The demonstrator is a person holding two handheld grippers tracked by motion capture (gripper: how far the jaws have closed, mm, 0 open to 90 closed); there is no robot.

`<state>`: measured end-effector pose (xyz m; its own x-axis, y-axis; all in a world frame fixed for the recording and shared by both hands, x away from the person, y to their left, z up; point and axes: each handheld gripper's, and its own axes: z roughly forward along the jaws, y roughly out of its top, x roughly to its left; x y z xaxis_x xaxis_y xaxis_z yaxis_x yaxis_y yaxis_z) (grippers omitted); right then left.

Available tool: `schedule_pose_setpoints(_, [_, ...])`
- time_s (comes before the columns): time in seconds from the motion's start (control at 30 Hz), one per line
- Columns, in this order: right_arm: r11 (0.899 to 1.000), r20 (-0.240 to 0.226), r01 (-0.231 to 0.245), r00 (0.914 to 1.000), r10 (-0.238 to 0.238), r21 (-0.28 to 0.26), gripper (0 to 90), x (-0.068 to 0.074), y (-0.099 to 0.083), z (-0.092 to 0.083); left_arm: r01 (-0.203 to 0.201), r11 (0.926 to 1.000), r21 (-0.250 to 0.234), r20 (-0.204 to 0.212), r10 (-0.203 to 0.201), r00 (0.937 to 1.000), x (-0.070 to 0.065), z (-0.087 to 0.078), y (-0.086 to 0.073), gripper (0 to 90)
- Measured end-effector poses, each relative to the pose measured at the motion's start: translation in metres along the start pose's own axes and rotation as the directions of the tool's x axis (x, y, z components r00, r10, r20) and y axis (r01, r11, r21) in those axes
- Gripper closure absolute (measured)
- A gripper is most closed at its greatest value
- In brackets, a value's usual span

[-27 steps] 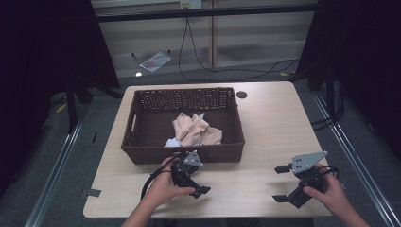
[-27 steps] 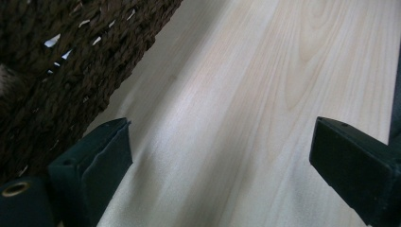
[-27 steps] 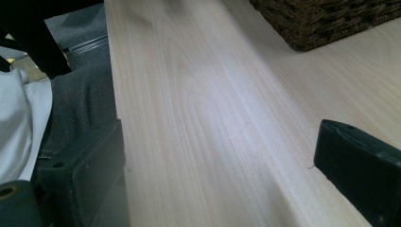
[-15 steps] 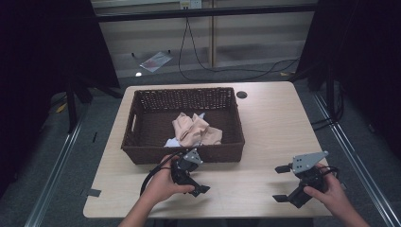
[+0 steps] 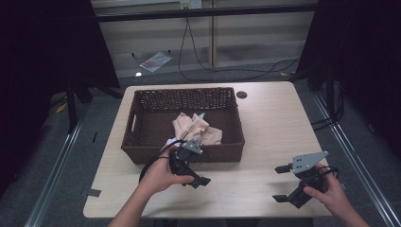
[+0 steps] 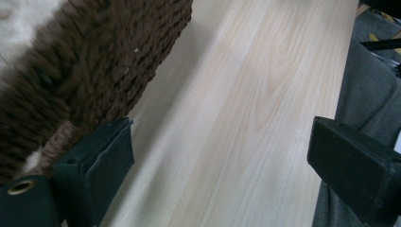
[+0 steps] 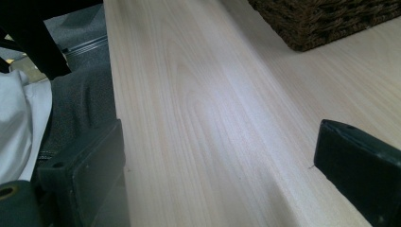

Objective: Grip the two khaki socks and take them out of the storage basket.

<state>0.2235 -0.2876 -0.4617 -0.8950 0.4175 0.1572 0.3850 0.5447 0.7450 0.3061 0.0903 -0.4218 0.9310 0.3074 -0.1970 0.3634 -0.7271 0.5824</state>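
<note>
A dark brown wicker basket [image 5: 184, 151] stands in the middle of the light wood table [image 5: 274, 118], with a crumpled beige cloth [image 5: 196, 128] inside it. My left gripper [image 5: 198, 166] is held just in front of the basket's front wall, open with nothing between its jaws. In the left gripper view the left gripper [image 6: 222, 142] has one jaw close against the woven basket wall [image 6: 94, 61] and bare table between the jaws. My right gripper [image 5: 281, 183] rests open near the table's front right corner. The right gripper [image 7: 220, 146] spans bare wood there, with the basket's corner [image 7: 331, 19] farther off.
A small dark round cap [image 5: 242, 94] sits in the table top behind the basket. Cables [image 5: 227, 71] and a paper [image 5: 153, 60] lie on the floor beyond the table. Bare wood lies to the right of the basket. The person's white garment [image 7: 19, 127] is beside the table edge.
My left gripper has edged a little toward the basket's front wall. The right gripper has kept still.
</note>
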Motion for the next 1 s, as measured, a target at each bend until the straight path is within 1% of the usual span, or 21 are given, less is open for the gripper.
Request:
schedule_pose_setpoints(0.1, [1.0,-0.004,0.0,1.0,0.0,-0.007,2.4,0.0,0.0,0.0,0.008,1.0,0.0,0.013,-0.008,0.9999,0.002,-0.005,0.004,8.0])
schedule_pose_setpoints(0.13, [1.0,0.001,0.001,1.0,-0.001,0.0,2.4,0.0,0.0,0.0,0.016,0.9999,-0.003,0.025,-0.016,0.9996,0.002,-0.008,0.007,8.0])
schedule_pose_setpoints(0.23, [1.0,-0.001,0.001,1.0,-0.001,-0.001,2.4,0.0,0.0,0.0,0.011,0.9999,0.007,0.022,-0.011,0.9997,0.004,-0.012,0.009,8.1])
schedule_pose_setpoints(0.27, [1.0,0.0,0.001,1.0,-0.001,-0.001,2.4,0.0,0.0,0.0,0.032,0.9995,0.0,0.026,-0.032,0.9992,0.005,-0.015,0.011,8.1])
schedule_pose_setpoints(0.3, [1.0,-0.001,0.001,1.0,-0.001,0.0,2.4,0.0,0.0,0.0,0.032,0.9995,0.0,0.026,-0.032,0.9992,0.005,-0.015,0.011,8.1])
schedule_pose_setpoints(0.37, [1.0,-0.001,0.001,1.0,-0.001,0.0,2.4,0.0,0.0,0.0,0.025,0.9996,0.016,0.024,-0.025,0.9994,0.008,-0.021,0.016,8.1])
schedule_pose_setpoints(0.4, [1.0,-0.001,0.0,1.0,0.0,-0.001,2.4,0.0,0.0,0.0,0.037,0.9993,0.006,0.031,-0.037,0.9988,0.008,-0.022,0.018,8.1])
schedule_pose_setpoints(0.43, [1.0,-0.001,0.0,1.0,0.0,-0.001,2.4,0.0,0.0,0.0,0.037,0.9993,0.006,0.031,-0.037,0.9988,0.008,-0.022,0.018,8.1])
schedule_pose_setpoints(0.47, [1.0,-0.002,-0.001,1.0,0.001,-0.003,2.4,0.0,0.0,0.0,0.038,0.9992,0.011,0.019,-0.039,0.9991,0.01,-0.026,0.021,8.1])
schedule_pose_setpoints(0.5, [1.0,-0.002,-0.001,1.0,0.001,-0.003,2.4,0.0,0.0,0.0,0.038,0.9992,0.011,0.019,-0.039,0.9991,0.01,-0.026,0.021,8.0])
schedule_pose_setpoints(0.53, [1.0,-0.002,0.0,1.0,0.0,0.0,2.4,0.0,0.0,0.0,0.049,0.9988,0.005,0.019,-0.049,0.9986,0.012,-0.029,0.024,8.1])
schedule_pose_setpoints(0.6, [1.0,-0.002,0.002,1.0,-0.002,0.001,2.4,0.0,0.0,0.0,0.047,0.9989,-0.001,0.018,-0.047,0.9988,0.015,-0.032,0.027,8.1])
schedule_pose_setpoints(0.63, [1.0,-0.002,0.002,1.0,-0.002,0.001,2.4,0.0,0.0,0.0,0.047,0.9989,-0.001,0.018,-0.047,0.9988,0.015,-0.032,0.027,8.1])
schedule_pose_setpoints(0.67, [1.0,-0.003,0.002,1.0,-0.002,0.001,2.5,0.0,0.0,0.0,0.051,0.9987,0.006,0.004,-0.051,0.9987,0.017,-0.036,0.032,8.1])
schedule_pose_setpoints(0.77, [1.0,-0.003,0.002,1.0,-0.002,0.001,2.4,0.0,0.0,0.0,0.049,0.9988,0.008,0.005,-0.049,0.9988,0.02,-0.04,0.036,8.1])
schedule_pose_setpoints(0.8, [1.0,-0.003,0.0,1.0,0.0,0.001,2.4,0.0,0.0,0.0,0.06,0.9982,-0.002,0.01,-0.06,0.9982,0.021,-0.041,0.037,8.1])
schedule_pose_setpoints(0.83, [1.0,-0.003,0.0,1.0,0.0,0.001,2.4,0.0,0.0,0.0,0.065,0.9979,0.001,0.001,-0.065,0.9979,0.023,-0.042,0.039,8.1])
schedule_pose_setpoints(0.87, [1.0,-0.003,0.0,1.0,0.0,0.001,2.4,0.0,0.0,0.0,0.055,0.9984,0.012,-0.007,-0.055,0.9985,0.026,-0.044,0.04,8.1])
schedule_pose_setpoints(0.93, [1.0,-0.004,-0.001,1.0,0.001,0.0,2.4,0.0,0.0,0.0,0.066,0.9977,0.014,-0.005,-0.066,0.9978,0.033,-0.046,0.042,8.1])
schedule_pose_setpoints(0.97, [1.0,-0.004,-0.001,1.0,0.001,0.0,2.4,0.0,0.0,0.0,0.066,0.9977,0.014,-0.005,-0.066,0.9978,0.033,-0.046,0.042,8.1])
schedule_pose_setpoints(1.0, [1.0,-0.002,-0.001,1.0,0.001,0.002,2.4,0.0,0.0,0.0,0.088,0.9961,0.006,-0.013,-0.088,0.996,0.036,-0.047,0.043,8.1])
